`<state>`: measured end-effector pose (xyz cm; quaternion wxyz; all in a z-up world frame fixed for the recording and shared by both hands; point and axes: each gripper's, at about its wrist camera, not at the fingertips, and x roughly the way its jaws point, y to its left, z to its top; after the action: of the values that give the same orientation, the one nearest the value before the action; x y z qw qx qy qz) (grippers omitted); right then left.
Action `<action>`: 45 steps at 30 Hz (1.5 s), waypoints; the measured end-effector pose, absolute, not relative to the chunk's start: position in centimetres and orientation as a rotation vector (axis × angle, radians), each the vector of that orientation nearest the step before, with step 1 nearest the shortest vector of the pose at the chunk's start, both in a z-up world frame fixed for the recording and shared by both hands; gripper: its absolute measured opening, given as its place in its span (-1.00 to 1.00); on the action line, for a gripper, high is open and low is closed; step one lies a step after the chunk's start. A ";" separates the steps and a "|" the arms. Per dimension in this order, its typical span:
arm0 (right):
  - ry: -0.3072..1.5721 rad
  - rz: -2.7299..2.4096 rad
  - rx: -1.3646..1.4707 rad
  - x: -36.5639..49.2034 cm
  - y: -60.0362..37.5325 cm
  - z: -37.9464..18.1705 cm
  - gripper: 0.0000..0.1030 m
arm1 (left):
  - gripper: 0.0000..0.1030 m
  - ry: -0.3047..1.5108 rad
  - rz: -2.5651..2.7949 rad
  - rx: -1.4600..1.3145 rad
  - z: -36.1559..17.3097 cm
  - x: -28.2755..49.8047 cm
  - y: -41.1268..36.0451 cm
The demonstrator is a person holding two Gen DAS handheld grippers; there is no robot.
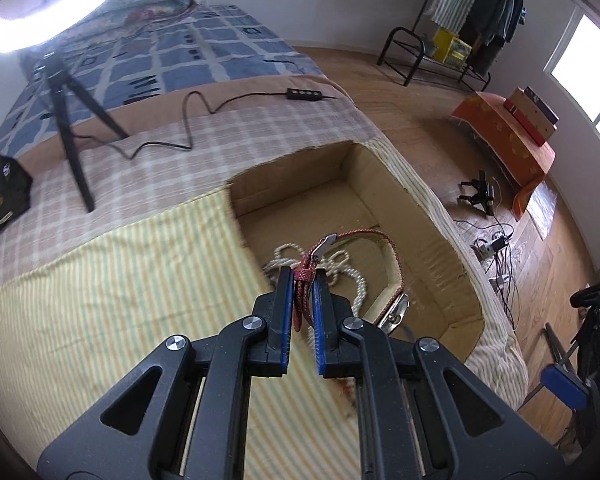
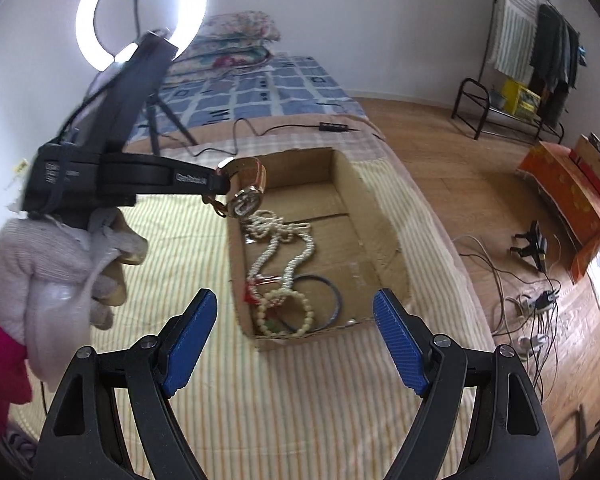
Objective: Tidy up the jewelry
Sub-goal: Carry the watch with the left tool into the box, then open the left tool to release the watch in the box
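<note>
Watch (image 2: 247,196) hangs strap-down from your left gripper (image 1: 303,276), clamped on the red band, right above the cardboard box (image 2: 384,240) far end, over the pearls (image 2: 278,246); right gripper (image 2: 294,334) wide, idle, near end

watch strap (image 1: 392,256): red woven outside, cream inside
left tongs (image 1: 303,280): black, blue ribbed pads
right tongs (image 2: 296,340): black, blue ribbed pads
pearl necklace (image 2: 278,248): white
bead bracelet (image 2: 286,314): cream
bangle (image 2: 332,300): dark
cardboard box (image 2: 380,240): plain brown
bed sheet (image 2: 292,400): yellow and white stripes
blanket (image 1: 180,60): blue squares, white lines
glove (image 2: 56,276): pale grey
</note>
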<state>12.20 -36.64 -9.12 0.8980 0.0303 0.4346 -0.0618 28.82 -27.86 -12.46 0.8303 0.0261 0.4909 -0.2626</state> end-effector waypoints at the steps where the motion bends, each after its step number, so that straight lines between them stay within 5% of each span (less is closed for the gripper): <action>1: 0.897 -0.135 0.068 12.1 -37.0 -9.0 0.56 | -0.86 1.046 -0.558 0.055 -12.7 29.0 -28.4; 21: 0.877 -0.158 0.071 12.0 -38.1 -8.1 0.56 | -0.86 1.156 -0.561 0.051 -18.2 31.1 -35.2; 30: 0.863 -0.152 0.054 11.9 -37.4 -7.7 0.56 | -0.66 1.143 -0.577 0.028 -17.7 30.9 -35.3; 45: 0.819 -0.157 0.028 11.5 -36.4 -6.2 0.56 | -0.66 1.034 -0.562 0.072 -13.3 28.6 -32.3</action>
<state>11.51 -36.39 -6.18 0.9143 0.0135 0.3976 -0.0762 28.62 -32.29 -13.34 0.8312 0.0339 0.4876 -0.2648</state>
